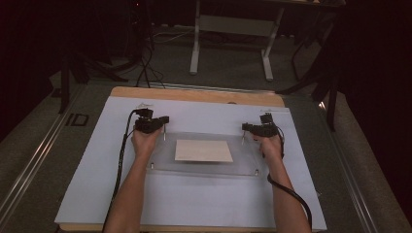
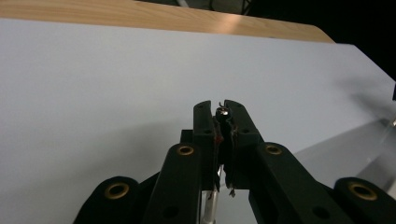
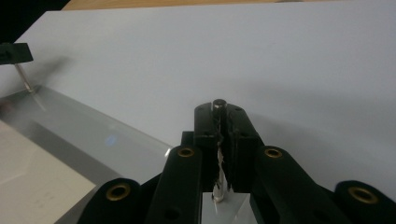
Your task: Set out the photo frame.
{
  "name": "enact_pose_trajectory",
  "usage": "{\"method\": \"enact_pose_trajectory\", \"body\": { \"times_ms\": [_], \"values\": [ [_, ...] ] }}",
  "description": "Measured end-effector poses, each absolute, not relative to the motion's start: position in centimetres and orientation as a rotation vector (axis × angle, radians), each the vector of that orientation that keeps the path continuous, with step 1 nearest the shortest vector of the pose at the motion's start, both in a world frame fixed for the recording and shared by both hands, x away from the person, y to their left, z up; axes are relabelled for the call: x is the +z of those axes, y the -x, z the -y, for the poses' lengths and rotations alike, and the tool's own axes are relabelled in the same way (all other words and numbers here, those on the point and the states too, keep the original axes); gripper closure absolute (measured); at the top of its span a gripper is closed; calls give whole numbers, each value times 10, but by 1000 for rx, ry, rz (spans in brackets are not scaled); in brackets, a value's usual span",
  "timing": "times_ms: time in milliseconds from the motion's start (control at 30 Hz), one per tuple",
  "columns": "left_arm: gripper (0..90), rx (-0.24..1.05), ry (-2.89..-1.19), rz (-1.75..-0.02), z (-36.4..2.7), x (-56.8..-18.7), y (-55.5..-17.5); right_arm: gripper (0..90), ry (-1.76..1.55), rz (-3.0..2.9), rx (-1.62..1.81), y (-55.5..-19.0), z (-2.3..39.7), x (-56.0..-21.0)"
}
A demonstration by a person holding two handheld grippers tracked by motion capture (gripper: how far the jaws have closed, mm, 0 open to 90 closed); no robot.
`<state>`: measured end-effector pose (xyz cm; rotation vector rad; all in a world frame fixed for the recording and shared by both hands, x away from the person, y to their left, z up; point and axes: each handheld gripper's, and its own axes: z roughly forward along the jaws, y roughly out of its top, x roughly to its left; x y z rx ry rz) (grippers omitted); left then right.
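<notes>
High view: a clear acrylic plate is seen lying on the white surface with a beige sheet under its middle; the left gripper and right gripper are each held at a far corner of the plate, over a thin metal pin; left gripper view reveals its fingers clamped shut on a left pin; right gripper view shows the right pin gripped likewise, with the plate's edge beside.
</notes>
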<state>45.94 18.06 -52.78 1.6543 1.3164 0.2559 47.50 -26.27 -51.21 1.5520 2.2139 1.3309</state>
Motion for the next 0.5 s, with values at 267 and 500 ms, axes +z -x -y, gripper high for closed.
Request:
{"method": "enact_pose_trajectory", "body": {
  "times_ms": [267, 500],
  "values": [
    [849, 236, -1652, -1335, -180, -527, -462, 849, -1532, -2202, 1300, -472, 260, -511],
    [848, 224, -1642, -1346, -181, -528, -463, 790, -1470, -2208, 1252, -465, 261, -509]
  ]
}}
